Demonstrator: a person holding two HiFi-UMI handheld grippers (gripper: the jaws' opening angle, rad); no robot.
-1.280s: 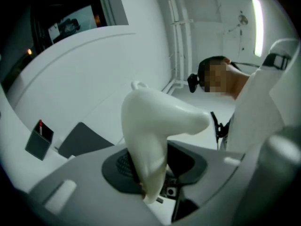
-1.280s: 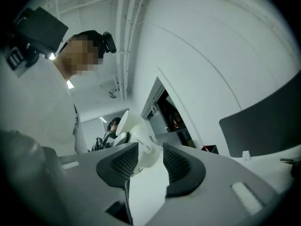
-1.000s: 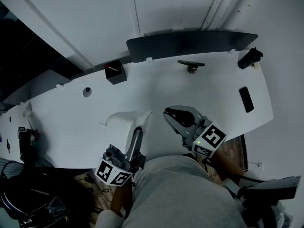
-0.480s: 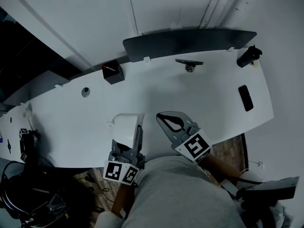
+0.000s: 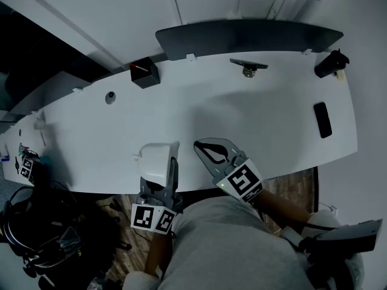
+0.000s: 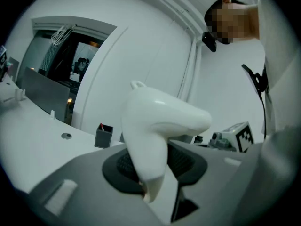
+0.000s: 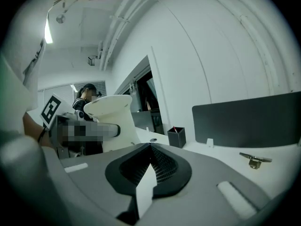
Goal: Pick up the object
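Note:
The object is a smooth white plastic piece (image 5: 155,161) with a wide rounded head and a narrower stem. My left gripper (image 5: 164,173) is shut on its stem, over the front edge of the white desk (image 5: 266,119). In the left gripper view the white piece (image 6: 157,126) fills the middle, its stem pinched between the jaws of that gripper (image 6: 149,187). My right gripper (image 5: 199,145) hovers just right of it, shut with nothing between its fingers. The right gripper view shows its jaws (image 7: 150,149) meeting, with the white piece (image 7: 109,119) off to the left.
A black pen box (image 5: 145,73) and a round grommet (image 5: 110,96) are at the desk's back left. A dark panel (image 5: 242,38) stands along the back edge, a metal clamp (image 5: 248,67) before it. A black phone (image 5: 323,119) and a black cylinder (image 5: 331,63) lie at the right.
Both grippers have drawn back toward the desk's front edge. The right gripper's jaws have shut on nothing and swung left. The left gripper turned, still holding the white piece.

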